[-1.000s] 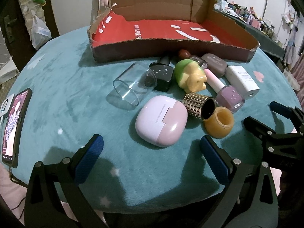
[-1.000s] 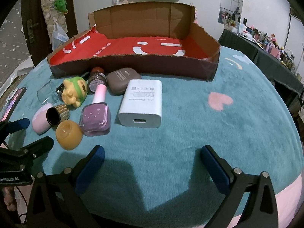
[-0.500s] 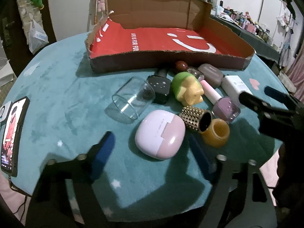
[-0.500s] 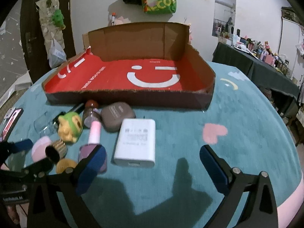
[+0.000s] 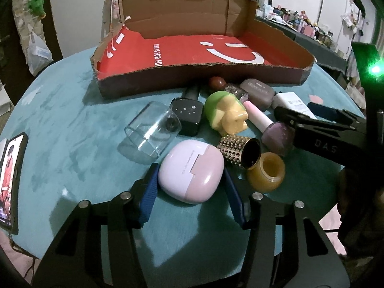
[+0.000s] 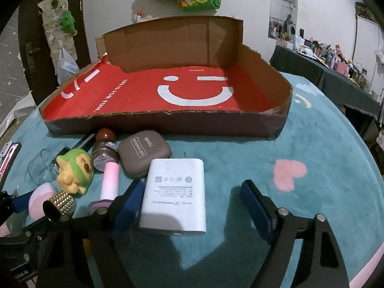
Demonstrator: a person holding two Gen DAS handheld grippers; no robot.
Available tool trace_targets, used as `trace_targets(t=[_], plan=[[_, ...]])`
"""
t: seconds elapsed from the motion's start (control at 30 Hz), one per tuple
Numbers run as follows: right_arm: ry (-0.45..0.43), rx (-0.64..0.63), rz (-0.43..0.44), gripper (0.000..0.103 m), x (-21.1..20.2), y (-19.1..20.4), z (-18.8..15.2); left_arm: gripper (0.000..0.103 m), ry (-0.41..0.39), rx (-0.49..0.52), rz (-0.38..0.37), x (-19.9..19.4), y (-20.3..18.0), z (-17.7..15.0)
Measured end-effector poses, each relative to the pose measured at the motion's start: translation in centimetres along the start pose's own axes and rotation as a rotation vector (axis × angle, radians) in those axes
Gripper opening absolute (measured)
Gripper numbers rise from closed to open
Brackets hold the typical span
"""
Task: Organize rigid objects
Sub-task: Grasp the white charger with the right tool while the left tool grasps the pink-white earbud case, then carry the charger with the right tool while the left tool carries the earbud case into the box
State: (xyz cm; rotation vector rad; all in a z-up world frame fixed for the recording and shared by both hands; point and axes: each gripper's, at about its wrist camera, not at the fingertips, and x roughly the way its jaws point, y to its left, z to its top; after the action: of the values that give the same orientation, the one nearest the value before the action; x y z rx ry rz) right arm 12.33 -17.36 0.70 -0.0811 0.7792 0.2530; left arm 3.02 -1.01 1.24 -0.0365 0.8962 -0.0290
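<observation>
A pink earbud case [image 5: 190, 170] lies on the teal cloth nearest me. My left gripper [image 5: 191, 171] straddles it with the jaws closing, and both blue pads [image 5: 148, 192] touch its sides. A white charger block [image 6: 175, 194] lies between the closing jaws of my right gripper [image 6: 192, 184]. The left pad [image 6: 129, 201] is against the charger, while the right pad stands well clear of it. An open cardboard box [image 6: 168, 124] with a red floor sits behind the cluster.
Between the box and the grippers lie a clear cup [image 5: 151, 132] on its side, a black bottle [image 5: 187, 117], a green-yellow toy [image 5: 226, 115], purple nail polish [image 5: 276, 134], a gold studded tube [image 5: 240, 148], an amber jar [image 5: 266, 175] and a brown case [image 6: 144, 152]. A phone [image 5: 9, 182] lies at the table's left edge.
Both grippers moved in on the cluster. The left jaws narrowed from wide open onto the pink case. The right jaws came around the white charger and narrowed partway.
</observation>
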Motion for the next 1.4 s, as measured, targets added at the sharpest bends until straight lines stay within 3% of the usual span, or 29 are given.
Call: trace_targets(t=[0.1, 0.2, 0.73, 1.4], plan=[[0.014, -0.014, 0.007, 0.07, 0.1, 0.2, -0.2, 0.05, -0.004, 0.001, -0.005, 0.0, 0.0, 0.0], [0.008, -0.034, 0.027, 0.049, -0.2, 0.6, -0.3, 0.05, -0.008, 0.01, -0.008, 0.0, -0.1, 0.0], [-0.011, -0.019, 0.097, 0.049, -2.9, 0.7, 0.8, 0.05, -0.083, 0.028, -0.027, -2.5, -0.9, 1.2], [-0.097, -0.035, 0.151, 0.049, -6.0, 0.7, 5.7, 0.05, -0.205, 0.023, -0.017, -4.9, 0.1, 7.0]])
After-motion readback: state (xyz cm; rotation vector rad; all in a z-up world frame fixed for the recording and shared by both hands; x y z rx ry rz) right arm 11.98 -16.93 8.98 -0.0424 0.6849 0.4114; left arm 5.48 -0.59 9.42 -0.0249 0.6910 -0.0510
